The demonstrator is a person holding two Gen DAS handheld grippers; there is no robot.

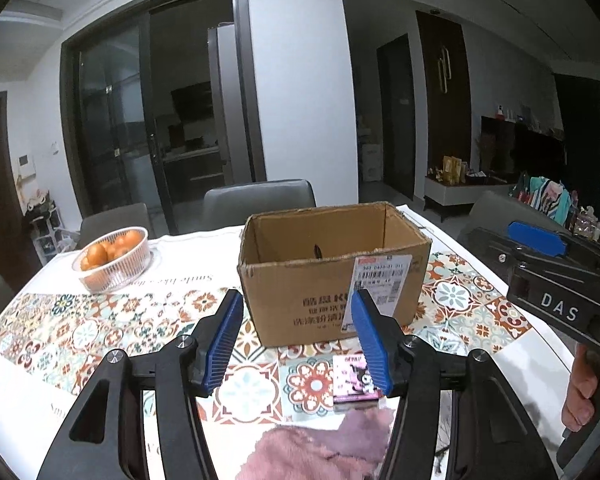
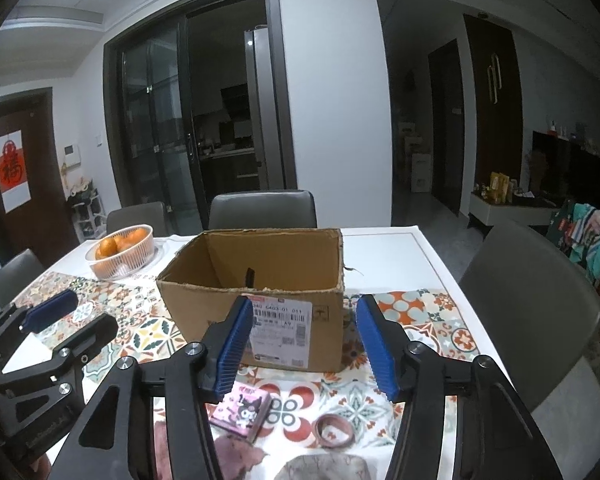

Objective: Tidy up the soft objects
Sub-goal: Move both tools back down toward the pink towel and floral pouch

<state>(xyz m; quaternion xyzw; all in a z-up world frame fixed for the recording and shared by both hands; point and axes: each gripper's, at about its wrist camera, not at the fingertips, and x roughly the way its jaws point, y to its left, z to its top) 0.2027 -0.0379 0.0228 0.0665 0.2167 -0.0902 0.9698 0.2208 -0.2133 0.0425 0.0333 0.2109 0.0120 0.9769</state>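
Cardboard forms the open box (image 1: 332,276) seen at the centre of both wrist views, standing on a tabletop (image 1: 100,332) covered with a patterned tile cloth. A white shipping label (image 2: 280,330) is stuck to the box's near wall.

In the left wrist view, the left gripper (image 1: 296,342) is seen with its blue-padded fingers (image 1: 370,340) standing apart at a moderate width, and nothing is held between them. Below them, at the lower centre of the frame, a pink fluffy cloth (image 1: 320,446) lies on the tabletop, and a small pink cartoon-printed pack (image 1: 354,382) lies just above it, partly hidden by the right-hand finger. At the right edge of that frame the right gripper (image 1: 540,240) is seen from the side, held by a hand (image 1: 588,392).

In the right wrist view, the right gripper (image 2: 306,346) is likewise shown with its fingers (image 2: 230,350) moderately spread and empty. The pink pack (image 2: 242,410) lies at the lower centre, a brown loop (image 2: 334,432) lies to its right, and a grey fuzzy item (image 2: 324,468) is cut off by the bottom edge. The left gripper (image 2: 72,316) appears at the lower left.

A white basket of oranges (image 1: 114,260) stands at the left of the tabletop, well apart from the box. Grey chairs (image 2: 262,208) are placed around the tabletop.
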